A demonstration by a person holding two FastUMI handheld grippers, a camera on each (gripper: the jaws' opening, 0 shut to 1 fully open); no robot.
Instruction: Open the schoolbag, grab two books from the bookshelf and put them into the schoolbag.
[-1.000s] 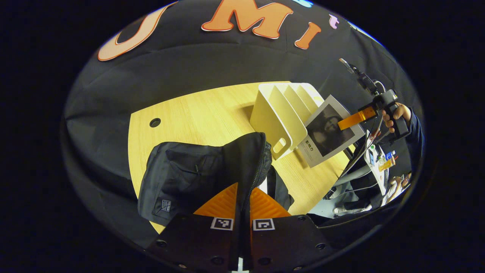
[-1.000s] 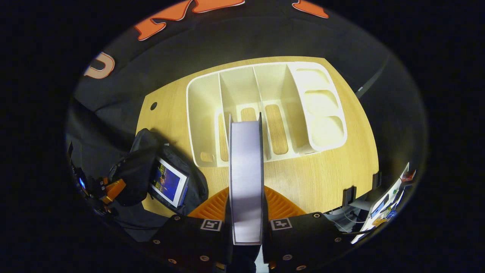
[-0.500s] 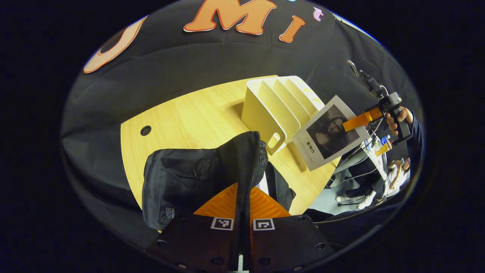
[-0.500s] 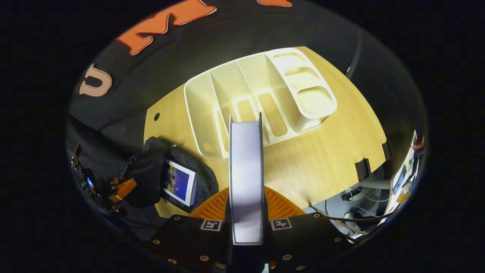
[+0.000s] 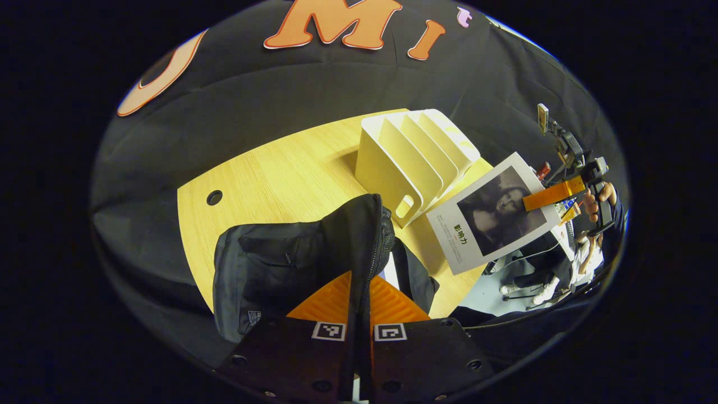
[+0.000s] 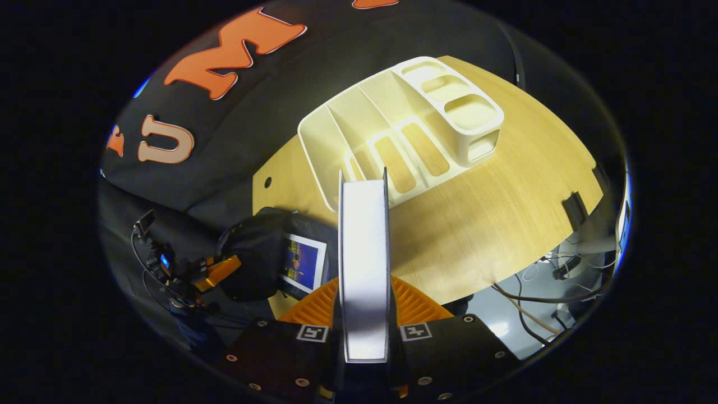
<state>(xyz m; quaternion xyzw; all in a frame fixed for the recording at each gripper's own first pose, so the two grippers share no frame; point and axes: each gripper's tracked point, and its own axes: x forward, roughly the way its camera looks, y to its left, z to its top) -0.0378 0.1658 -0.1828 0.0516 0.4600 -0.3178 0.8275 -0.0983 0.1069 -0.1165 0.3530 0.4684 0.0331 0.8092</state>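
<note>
A black schoolbag (image 5: 280, 264) lies on the wooden table, and my left gripper (image 5: 359, 292) is shut on its raised flap, holding the opening wide. Inside the schoolbag (image 6: 252, 264) lies a book with a blue cover (image 6: 303, 264). My right gripper (image 6: 363, 269) is shut on a grey book (image 6: 363, 247), seen edge-on between its fingers. In the left gripper view that grey book (image 5: 493, 219) with a dark portrait cover hangs in the air to the right of the schoolbag, held by the right gripper (image 5: 552, 193). The cream bookshelf (image 6: 404, 129) stands with its slots bare.
The bookshelf (image 5: 412, 157) stands behind and right of the bag. The table (image 6: 493, 207) has a cable hole (image 5: 213, 197) at its far left. Cables and clutter lie on the floor past the right edge.
My right gripper has carried the grey book away from the bookshelf, lower and toward the bag. The left gripper has kept hold of the flap with little motion.
</note>
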